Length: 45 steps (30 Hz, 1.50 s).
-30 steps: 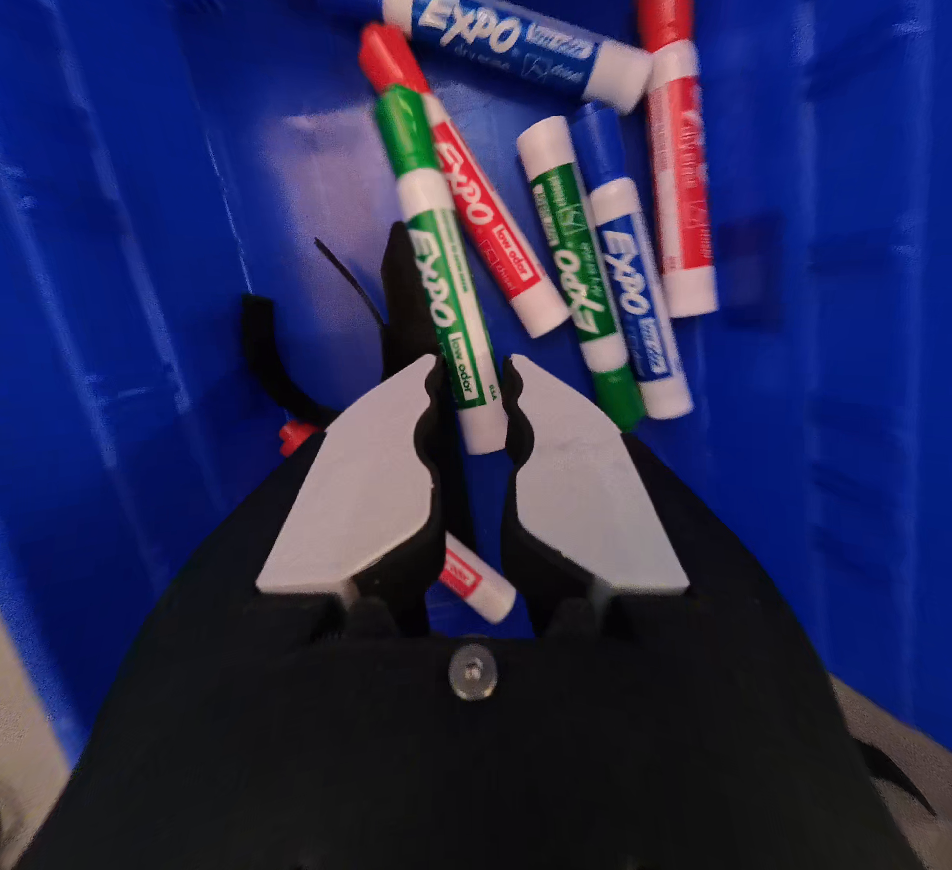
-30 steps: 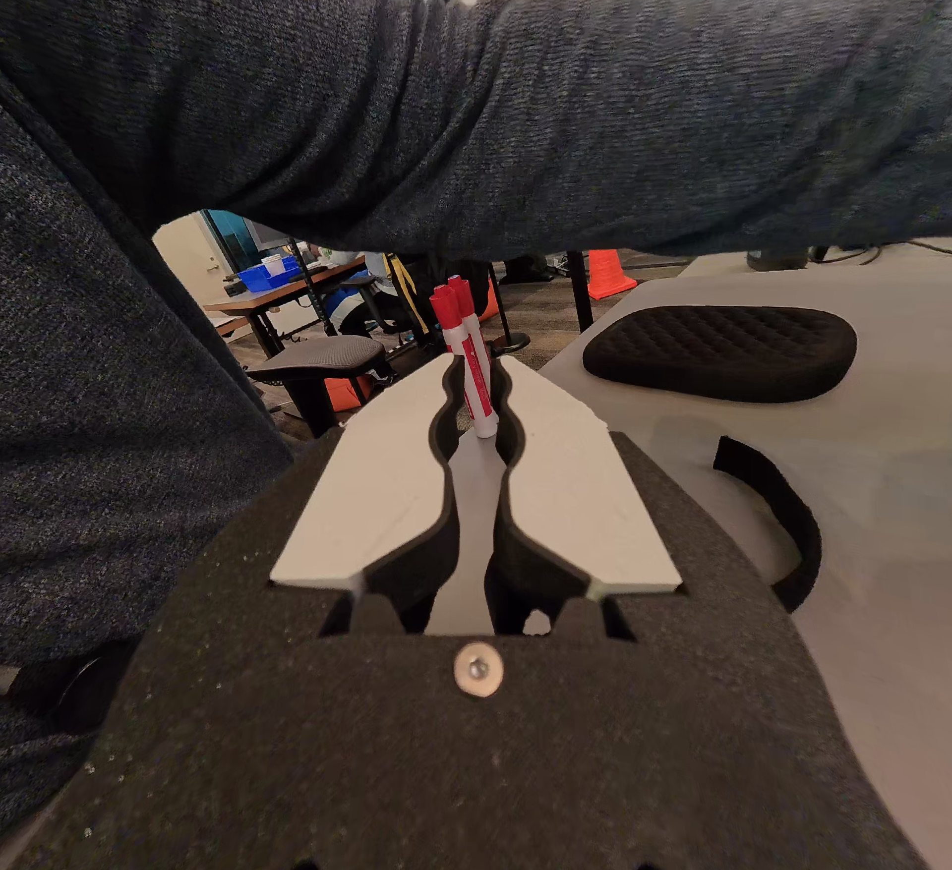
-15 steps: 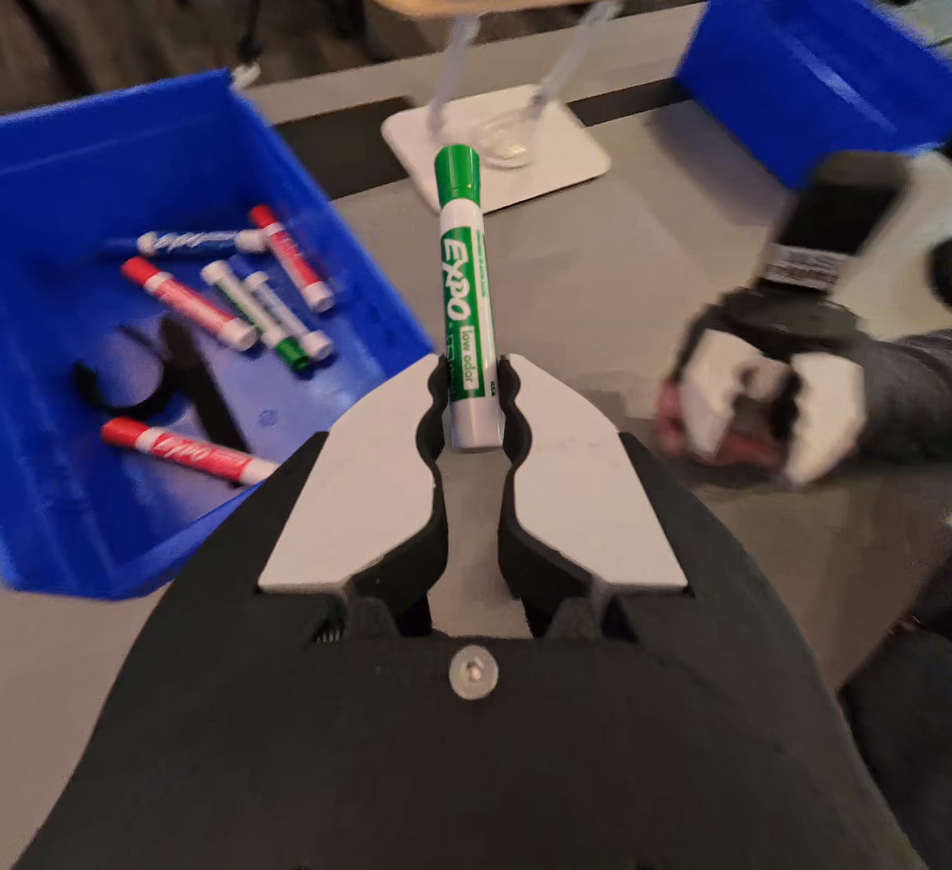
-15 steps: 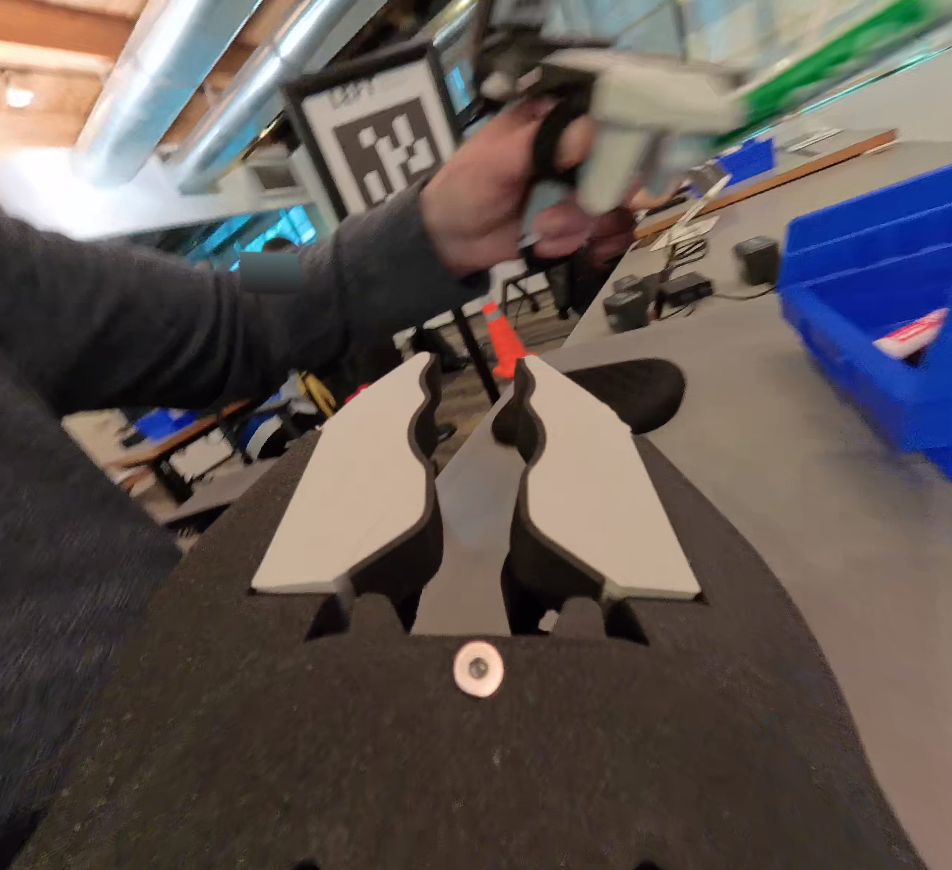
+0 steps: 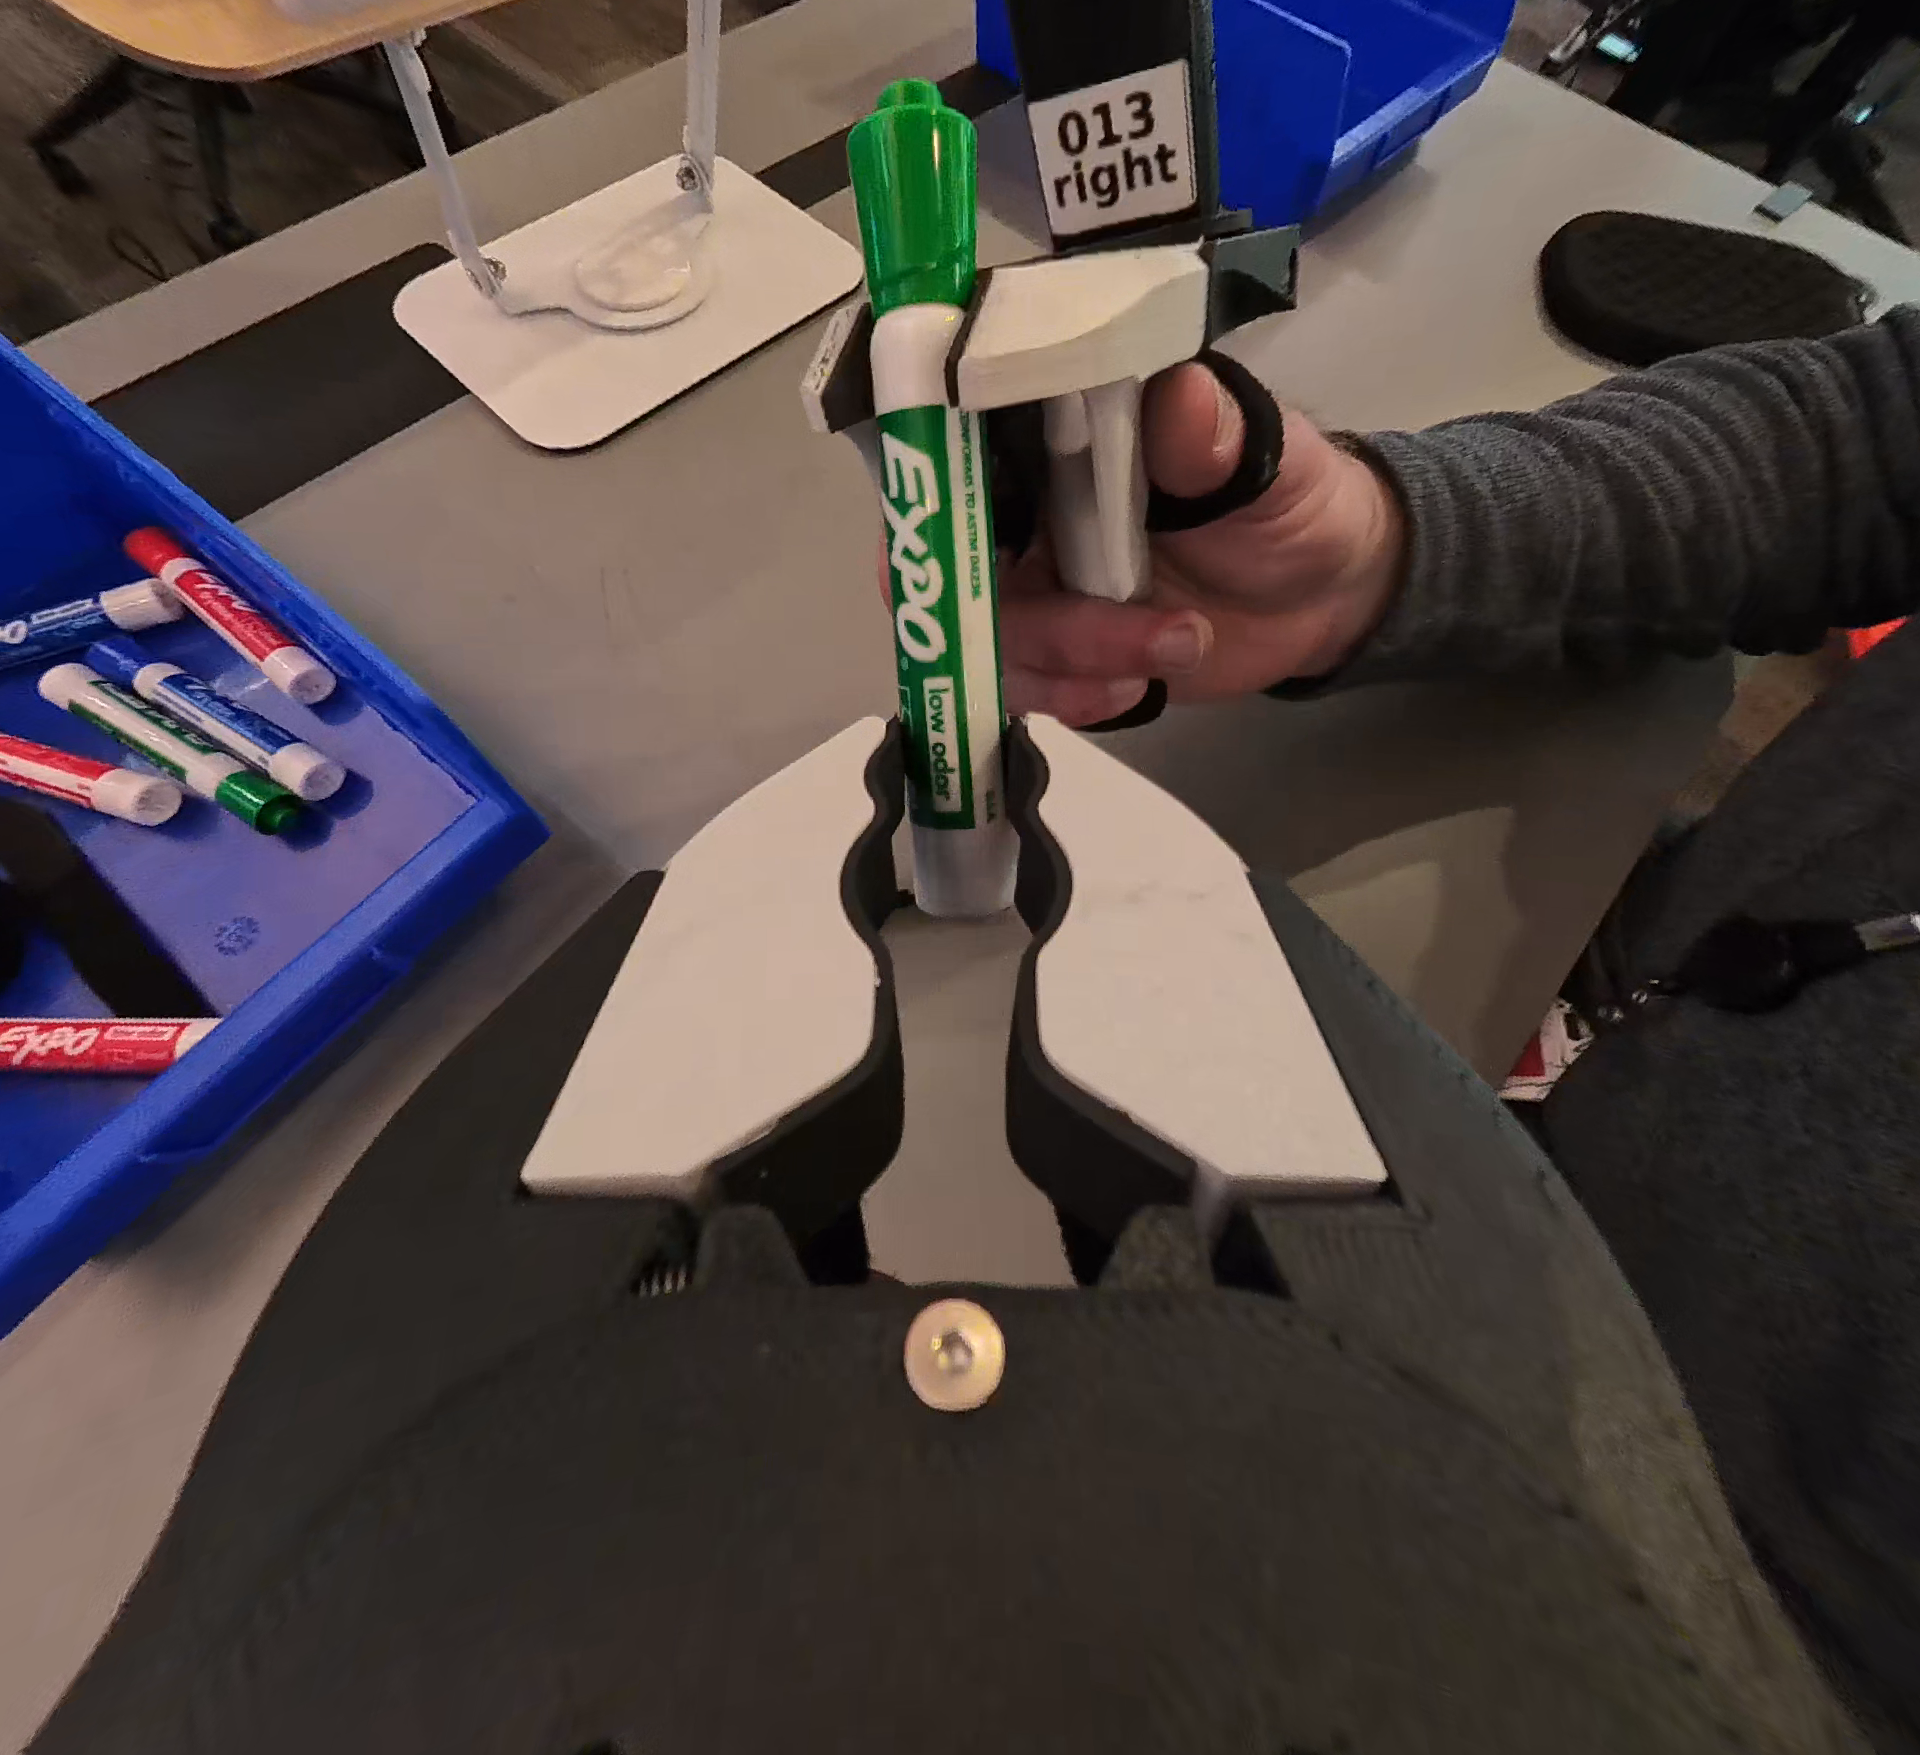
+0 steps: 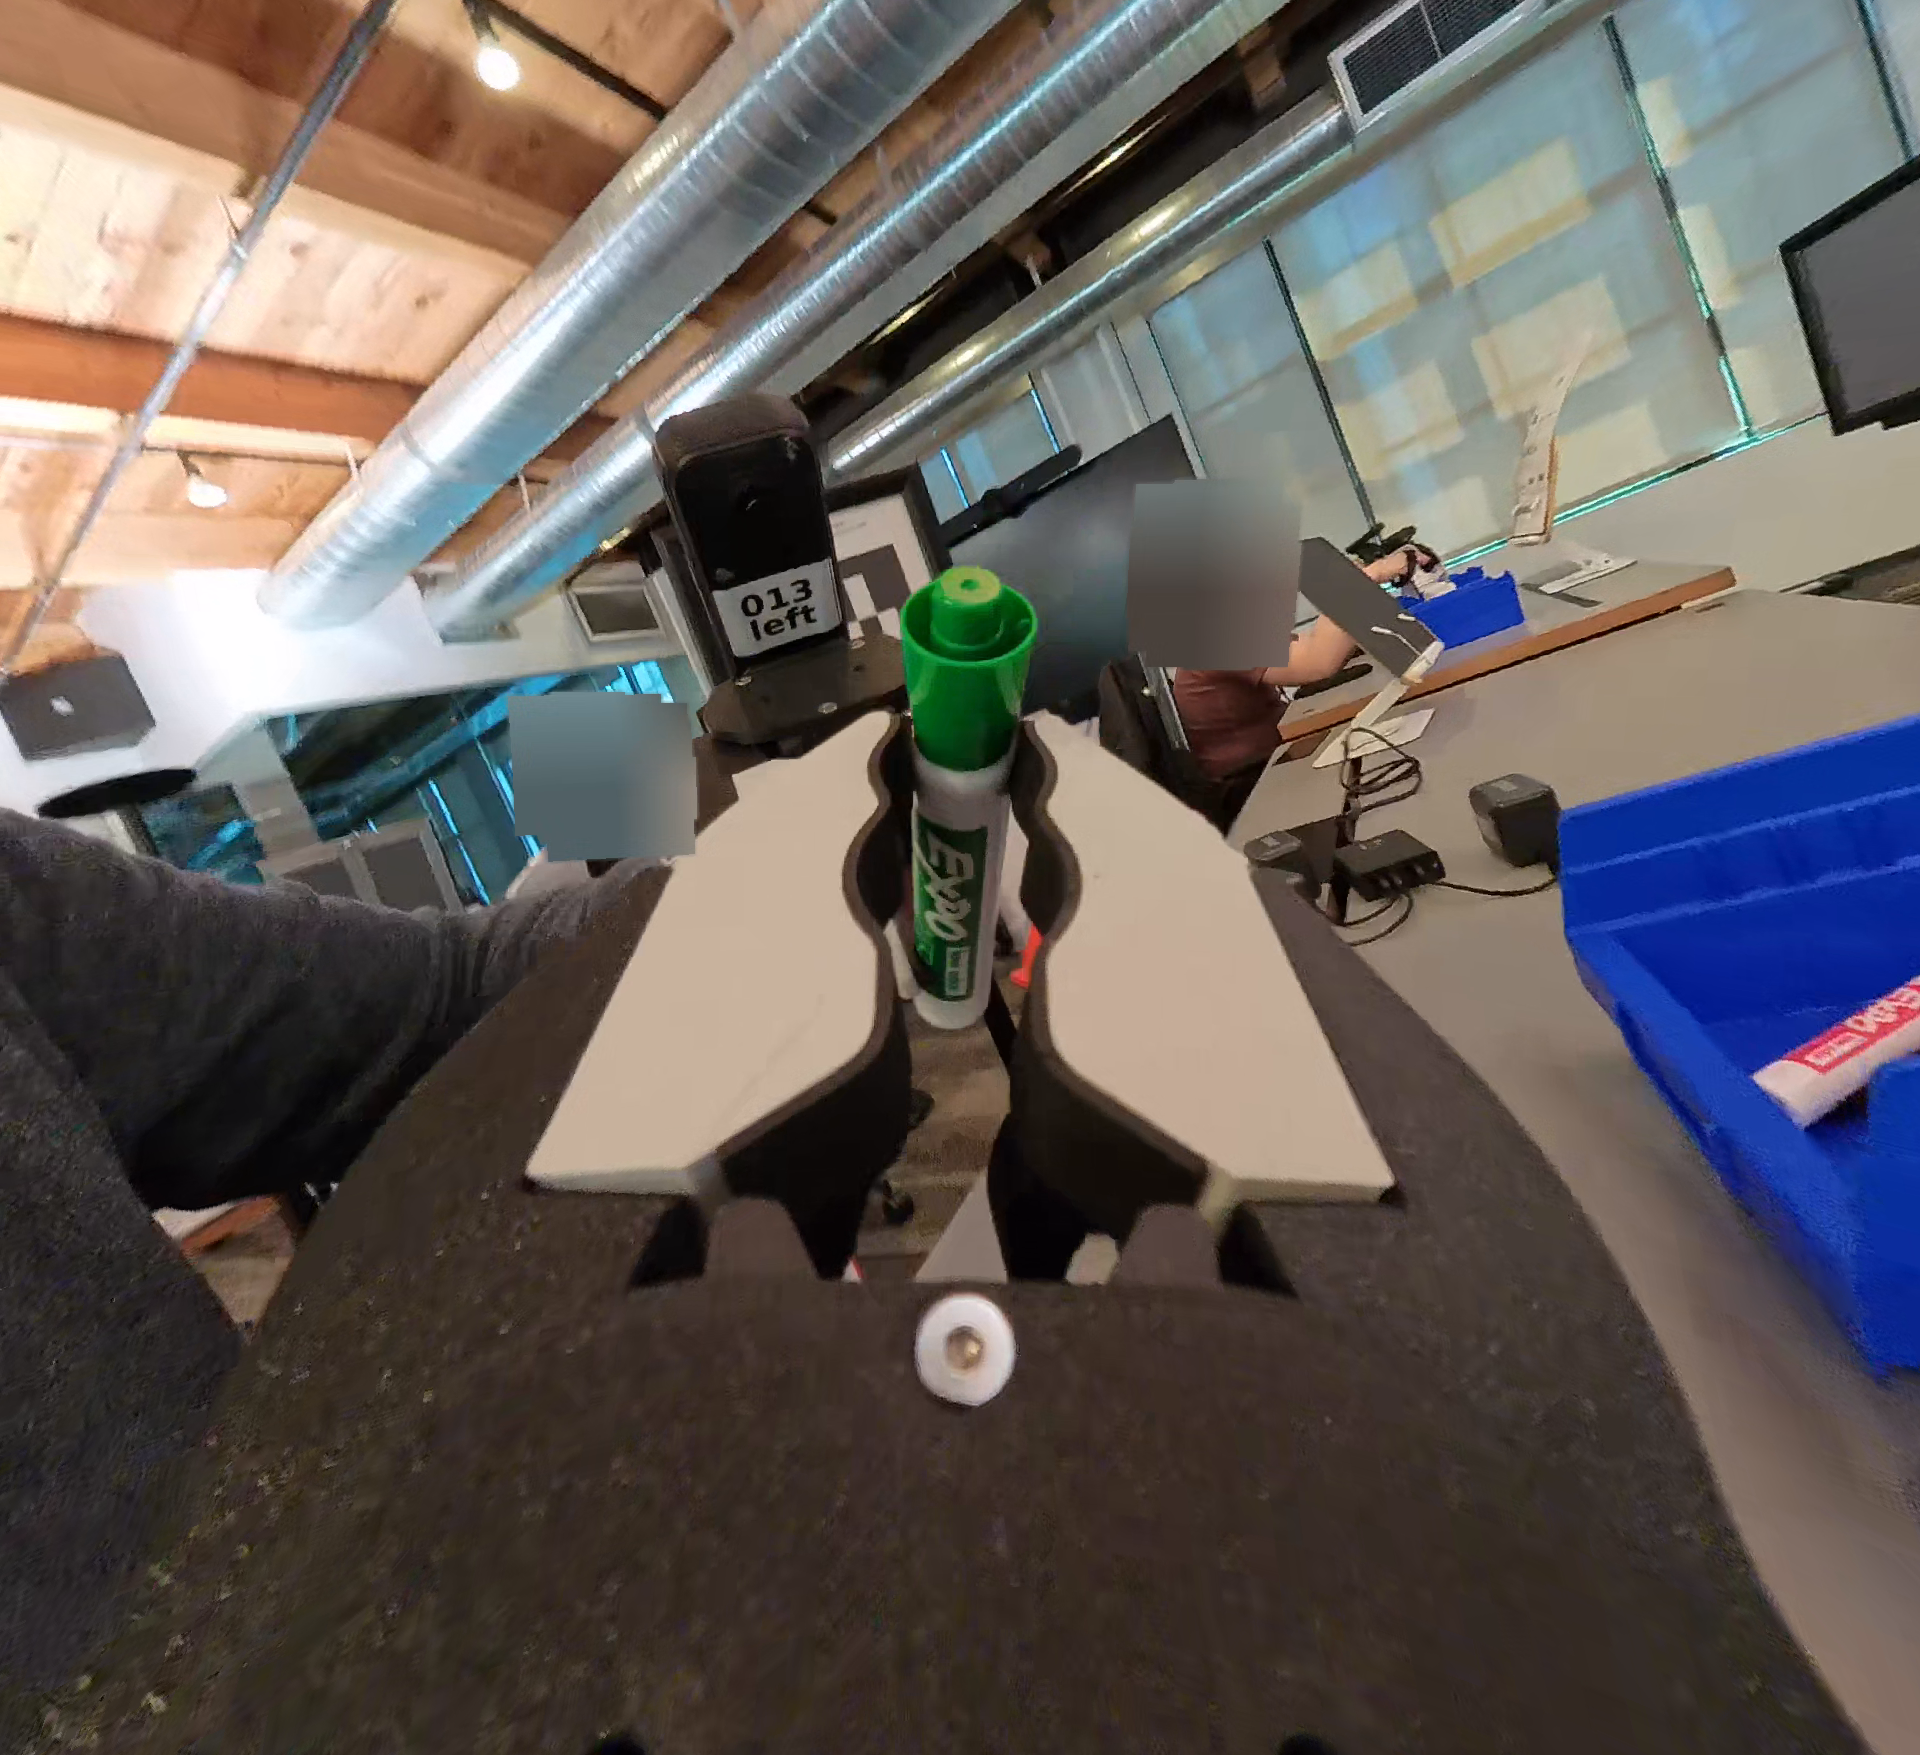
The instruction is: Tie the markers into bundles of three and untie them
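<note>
Green marker (image 5: 940, 562) pinched at both ends: left gripper (image 5: 954, 812) low, right gripper (image 5: 902, 344) near cap. Uneven release could drop it onto desk (image 5: 644, 583).

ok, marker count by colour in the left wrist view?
Green markers: 2, the held green marker in left gripper and right gripper, another in the blue bin
Red markers: 3
Blue markers: 2
Total: 7
</note>
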### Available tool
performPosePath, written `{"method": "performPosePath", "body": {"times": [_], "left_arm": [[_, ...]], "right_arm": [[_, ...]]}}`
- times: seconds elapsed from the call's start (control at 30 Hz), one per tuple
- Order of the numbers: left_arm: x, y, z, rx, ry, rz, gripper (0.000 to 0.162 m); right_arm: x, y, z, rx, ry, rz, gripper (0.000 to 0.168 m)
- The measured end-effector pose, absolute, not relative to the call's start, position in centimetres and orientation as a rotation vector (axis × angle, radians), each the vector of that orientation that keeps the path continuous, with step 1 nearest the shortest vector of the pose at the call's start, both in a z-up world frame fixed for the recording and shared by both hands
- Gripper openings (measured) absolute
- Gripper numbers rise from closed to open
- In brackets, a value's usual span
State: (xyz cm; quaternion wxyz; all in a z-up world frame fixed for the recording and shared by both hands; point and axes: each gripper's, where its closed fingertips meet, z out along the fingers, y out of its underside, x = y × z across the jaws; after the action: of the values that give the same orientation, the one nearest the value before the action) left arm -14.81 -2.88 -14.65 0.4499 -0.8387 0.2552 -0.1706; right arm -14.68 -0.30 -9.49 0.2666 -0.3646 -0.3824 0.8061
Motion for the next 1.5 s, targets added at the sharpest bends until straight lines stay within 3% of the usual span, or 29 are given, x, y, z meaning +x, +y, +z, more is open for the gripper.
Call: {"method": "performPosePath", "body": {"times": [0.1, 0.27, 0.33, 0.43, 0.53, 0.7, 0.73, 0.9, 0.93, 1.03, 1.13, 1.17, 1.23, 1.3, 1.4, 1.43, 1.5], "left_arm": [[-14.9, -3.5, -14.8, -2.098, 0.61, -0.441, 0.018], [-16.6, -6.5, -12.2, -2.053, 0.525, -0.323, 0.063], [-16.9, -8.9, -11.0, -2.02, 0.506, -0.308, 0.066], [-17.3, -12.4, -8.7, -1.889, 0.38, -0.258, 0.097], [-16.9, -15.6, -7.9, -1.748, 0.24, -0.25, 0.146], [-15.2, -19.7, -9.7, -1.644, 0.033, -0.391, 0.146], [-14.6, -20.4, -10.0, -1.638, 0.008, -0.448, 0.133], [-16.9, -24.8, -7.9, -1.272, -0.127, -0.49, 0.012], [-17.7, -25.3, -7.9, -1.249, -0.142, -0.443, 0.0], [-18.3, -25.5, -8.1, -1.282, -0.125, -0.323, 0.002], [-18.1, -25.0, -8.0, -1.308, -0.091, -0.3, 0.053], [-18.3, -24.7, -7.9, -1.318, -0.116, -0.305, 0.084], [-18.1, -24.1, -8.2, -1.344, -0.118, -0.342, 0.099], [-17.5, -24.0, -8.3, -1.35, -0.084, -0.367, 0.072], [-18.0, -23.9, -8.7, -1.367, -0.095, -0.304, 0.054], [-18.3, -24.2, -8.4, -1.34, -0.103, -0.269, 0.05], [-19.0, -24.2, -9.4, -1.394, -0.123, -0.202, 0.062]], "right_arm": [[-14.6, -1.0, -9.7, -0.99, -1.142, 2.106, 0.018], [-14.6, -3.3, -11.7, -0.947, -1.463, 1.872, 0.018], [-14.9, -4.8, -13.7, -0.934, -1.625, 1.794, 0.018], [-15.4, -6.8, -16.1, -0.893, -1.767, 1.736, 0.018], [-15.8, -8.4, -18.9, -0.884, -1.896, 1.668, 0.019], [-16.1, -9.7, -21.3, -0.906, -1.959, 1.662, 0.017], [-16.1, -9.9, -21.5, -0.902, -1.971, 1.652, 0.018], [-16.4, -10.6, -23.2, -0.902, -2.013, 1.585, 0.019], [-16.4, -10.7, -23.4, -0.901, -2.016, 1.576, 0.018], [-16.4, -11.0, -24.2, -0.876, -2.051, 1.498, 0.018], [-16.4, -11.2, -25.1, -0.878, -2.072, 1.463, 0.018], [-16.4, -11.2, -25.2, -0.88, -2.074, 1.466, 0.018], [-16.4, -11.5, -25.3, -0.865, -2.079, 1.461, 0.018], [-16.3, -11.5, -25.3, -0.853, -2.079, 1.456, 0.018], [-16.2, -11.4, -25.3, -0.844, -2.071, 1.457, 0.018], [-16.2, -11.4, -25.3, -0.841, -2.074, 1.462, 0.018], [-16.1, -11.2, -25.3, -0.84, -2.07, 1.465, 0.022]]}}
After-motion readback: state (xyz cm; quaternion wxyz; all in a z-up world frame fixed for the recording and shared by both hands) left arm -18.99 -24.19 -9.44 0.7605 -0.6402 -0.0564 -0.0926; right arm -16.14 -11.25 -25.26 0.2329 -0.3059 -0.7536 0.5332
